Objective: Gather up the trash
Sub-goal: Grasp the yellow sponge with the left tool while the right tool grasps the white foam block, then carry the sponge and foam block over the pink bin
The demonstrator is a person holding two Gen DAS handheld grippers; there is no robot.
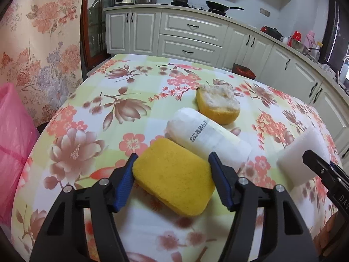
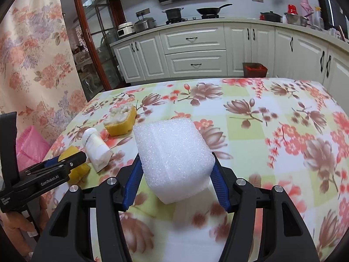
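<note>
- Bag [image 1: 13, 144]: pink plastic, at the far left beside the surface [image 1: 91, 109]; judged to be the likely receptacle for the trash, though its mouth is not visible.
- Left claw [image 1: 173, 163]: tilted down toward the surface, its blue pads [image 1: 125, 179] set on the two opposite sides of the yellow sponge [image 1: 174, 174]. The jaws stand about half open, with the pads against the sponge's flanks. Judged a grip at the point of closing; the sponge appears to rest on the surface.
- Roll [image 1: 207, 139]: white wrapped cylinder with printed text, lying just beyond the sponge and touching or nearly touching it. Not yet collected.
- Torn sponge piece [image 1: 218, 107]: yellow, with a ragged white top, lying further back. Not yet collected.
- Right claw [image 2: 175, 172]: also tilted down, its pads against both sides of the white foam block [image 2: 172, 159], jaws about half open. The block sits tilted; whether it is clear of the surface cannot be told.
- Step in hand: simultaneous grasp of two items.
- Next move: confirm both grips, lift clear without nudging the roll, then carry leftward to the bag.
</note>
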